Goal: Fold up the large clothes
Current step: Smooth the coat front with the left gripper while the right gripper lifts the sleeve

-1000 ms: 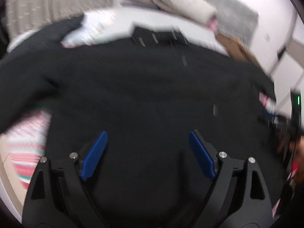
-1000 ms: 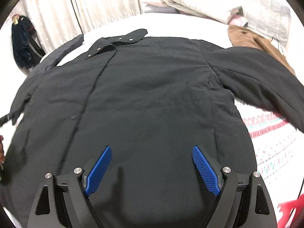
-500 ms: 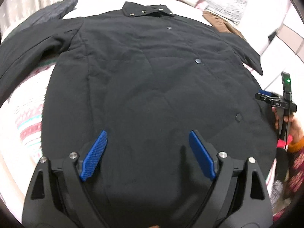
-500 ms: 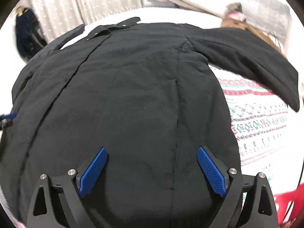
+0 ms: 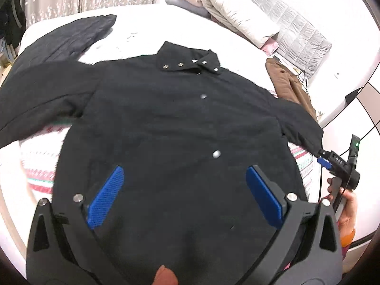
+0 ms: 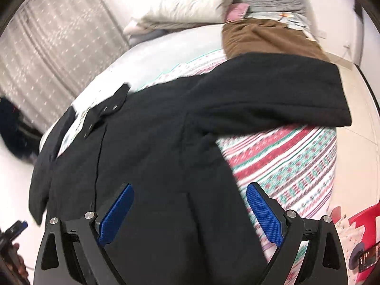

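Observation:
A large black snap-button jacket (image 5: 171, 123) lies flat, front up, on the bed, collar at the far end and both sleeves spread out. My left gripper (image 5: 185, 197) is open and empty above the jacket's lower front. My right gripper (image 6: 190, 213) is open and empty over the jacket's (image 6: 152, 156) lower right side, with the right sleeve (image 6: 280, 95) stretched out ahead of it. The right gripper also shows in the left wrist view (image 5: 337, 163), at the jacket's right edge near the sleeve cuff.
The bed has a white sheet (image 5: 147, 26) and a red-green patterned blanket (image 6: 289, 159). A brown garment (image 6: 266, 35) and folded cream bedding (image 6: 190, 7) lie near the head. Another dark garment (image 5: 71, 35) lies far left. Curtains (image 6: 47, 54) hang behind.
Both grippers have swung their views: the left now looks further up the bed, and the right has turned rightwards toward the spread right sleeve. Both stay open. The jacket has not moved.

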